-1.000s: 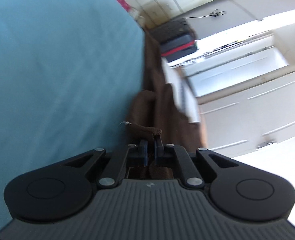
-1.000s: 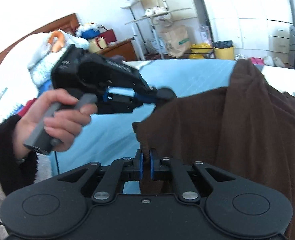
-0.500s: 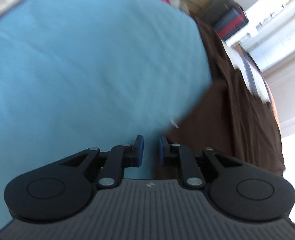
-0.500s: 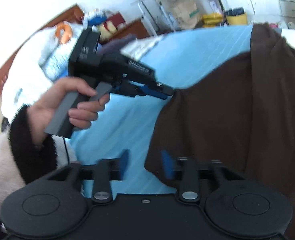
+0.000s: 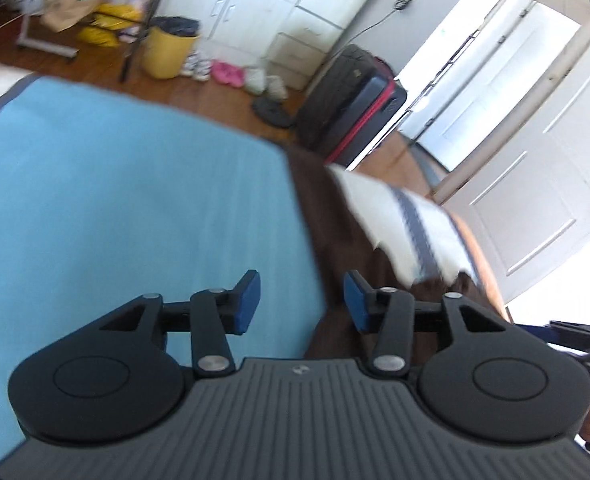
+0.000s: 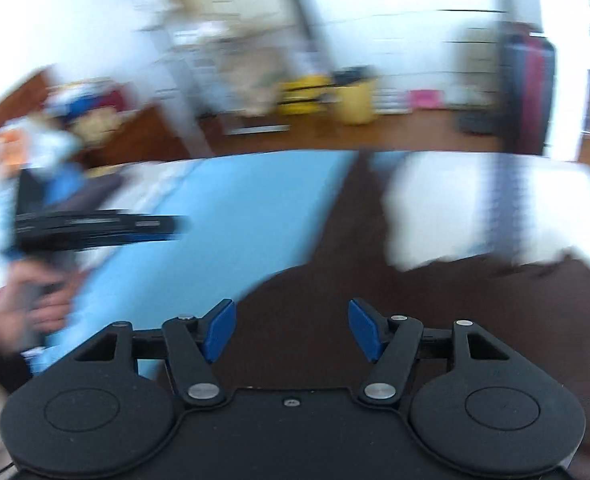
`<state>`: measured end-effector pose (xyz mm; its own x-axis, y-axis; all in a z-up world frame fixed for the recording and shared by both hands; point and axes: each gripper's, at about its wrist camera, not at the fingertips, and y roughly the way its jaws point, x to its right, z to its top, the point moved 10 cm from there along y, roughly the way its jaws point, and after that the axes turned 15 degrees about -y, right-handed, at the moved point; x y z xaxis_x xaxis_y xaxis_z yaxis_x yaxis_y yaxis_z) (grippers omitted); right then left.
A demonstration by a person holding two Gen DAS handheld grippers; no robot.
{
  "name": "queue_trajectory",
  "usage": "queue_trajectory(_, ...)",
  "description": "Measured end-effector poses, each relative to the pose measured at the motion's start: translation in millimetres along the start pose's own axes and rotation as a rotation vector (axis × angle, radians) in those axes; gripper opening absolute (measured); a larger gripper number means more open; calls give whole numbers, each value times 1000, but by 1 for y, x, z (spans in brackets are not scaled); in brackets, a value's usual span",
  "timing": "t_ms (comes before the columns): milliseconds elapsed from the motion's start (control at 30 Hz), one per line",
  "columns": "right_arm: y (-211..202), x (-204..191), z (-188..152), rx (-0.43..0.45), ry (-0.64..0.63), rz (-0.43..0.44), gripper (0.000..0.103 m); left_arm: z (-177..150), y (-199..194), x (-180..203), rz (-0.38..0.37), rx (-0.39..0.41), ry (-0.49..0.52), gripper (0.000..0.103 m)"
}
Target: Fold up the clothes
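Over blue sheet point(image 5: 135, 208), seemingly fleecy brown garment point(image 6: 435, 320)

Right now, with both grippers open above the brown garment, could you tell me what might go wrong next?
1. The brown garment lies partly on the blue mat and partly on the striped white bedding, so the fold may turn out uneven.
2. Both the left gripper and the right gripper are open and hold nothing; a regrasp could pinch the mat with the cloth.
3. The right wrist view is badly blurred, so a fast regrasp may miss the hem.

Dark brown garment point(image 6: 435, 320) spread flat across the blue bedsheet point(image 6: 235, 208)
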<state>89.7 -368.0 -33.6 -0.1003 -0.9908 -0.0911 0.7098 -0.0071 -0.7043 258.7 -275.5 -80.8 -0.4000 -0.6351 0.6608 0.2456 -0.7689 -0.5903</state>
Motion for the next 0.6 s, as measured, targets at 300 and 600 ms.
queue_trajectory(300, 43, 74, -41, 27, 110, -4, 68, 65, 158, 21, 66, 11, -86, 57)
queue_trajectory(600, 77, 101, -35, 66, 221, 81, 68, 82, 247, 15, 40, -49, -146, 60)
